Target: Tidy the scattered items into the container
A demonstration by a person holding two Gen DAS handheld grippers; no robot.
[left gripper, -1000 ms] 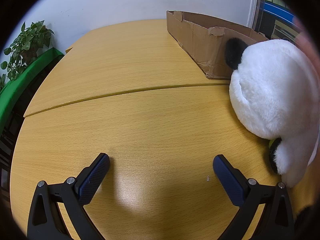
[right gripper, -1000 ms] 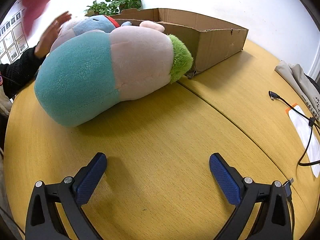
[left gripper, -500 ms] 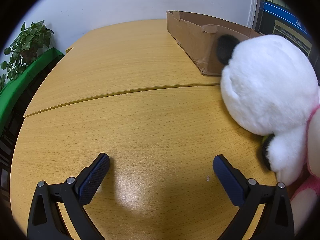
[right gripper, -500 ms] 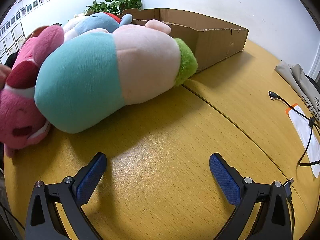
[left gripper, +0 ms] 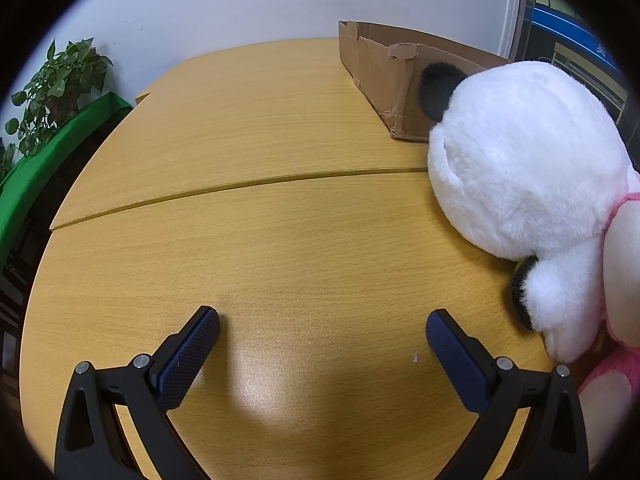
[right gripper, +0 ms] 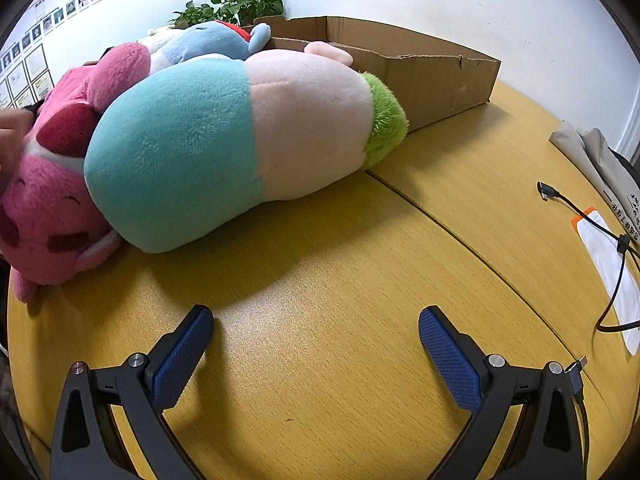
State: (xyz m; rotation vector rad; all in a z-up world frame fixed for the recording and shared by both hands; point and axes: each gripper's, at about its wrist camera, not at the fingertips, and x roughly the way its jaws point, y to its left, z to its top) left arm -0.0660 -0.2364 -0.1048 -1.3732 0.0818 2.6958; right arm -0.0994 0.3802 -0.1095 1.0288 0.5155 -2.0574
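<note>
Left wrist view: left gripper (left gripper: 322, 326) held wide apart, nothing clasped; fluffy white panda plush (left gripper: 524, 168) lay right, beside brown cardboard box (left gripper: 384, 68).

Right wrist view: right gripper (right gripper: 316, 326) likewise spread, unladen; teal-and-pink bolster plush (right gripper: 240, 136) lay ahead, against box (right gripper: 432, 72). Narrow green-tufted end judged best grasped.

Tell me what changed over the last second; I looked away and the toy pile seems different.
A pink plush has come in at the left of the teal and pink plush, where a hand was waving before. The white panda plush shifted slightly left, with pink now at its right. Nothing was gripped: left gripper and right gripper stay open and empty over the table. The cardboard box stayed put.
</note>
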